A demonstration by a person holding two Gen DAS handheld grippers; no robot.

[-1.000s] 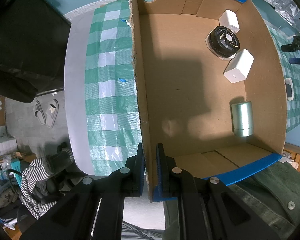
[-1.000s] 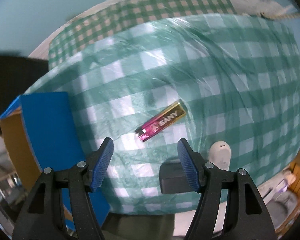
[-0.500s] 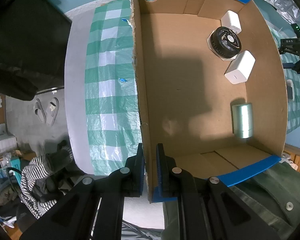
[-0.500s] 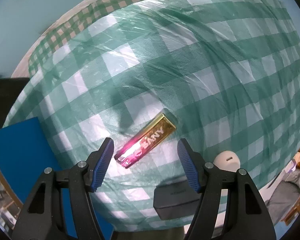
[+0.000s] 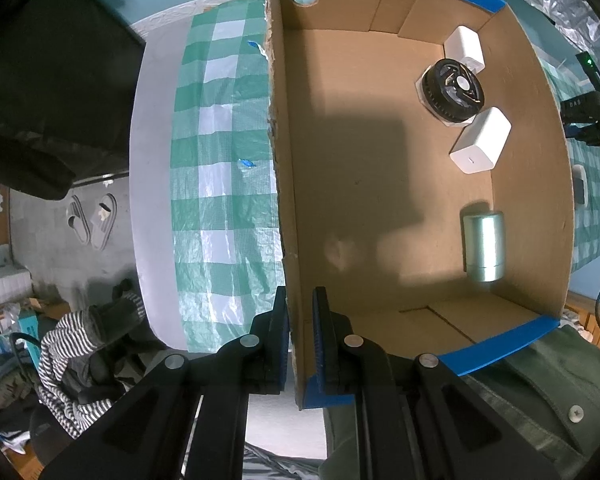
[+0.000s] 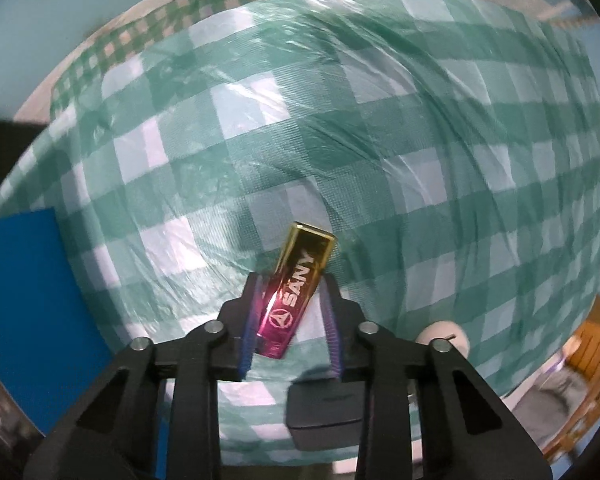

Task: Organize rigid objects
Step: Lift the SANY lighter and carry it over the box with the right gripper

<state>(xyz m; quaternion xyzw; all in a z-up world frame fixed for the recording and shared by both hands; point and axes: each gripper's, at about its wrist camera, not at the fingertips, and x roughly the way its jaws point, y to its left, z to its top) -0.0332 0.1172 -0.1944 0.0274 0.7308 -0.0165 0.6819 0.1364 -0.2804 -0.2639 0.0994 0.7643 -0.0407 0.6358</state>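
Note:
My left gripper is shut on the near left wall of an open cardboard box. Inside the box lie two white cubes, a black round fan and a pale green cylinder. In the right wrist view, a gold-and-pink bar marked SANY lies on the green checked cloth between my right gripper's fingers. The fingers sit close on both sides of its pink end, the left one touching; a narrow gap shows on the right.
A black flat box and a white rounded object lie on the cloth just under and right of the right gripper. The box's blue outer wall stands at left. The green checked cloth covers the table; the right gripper's body shows beyond the box.
My right gripper has moved down over the SANY bar and its fingers have narrowed around it. The left gripper and box have held still.

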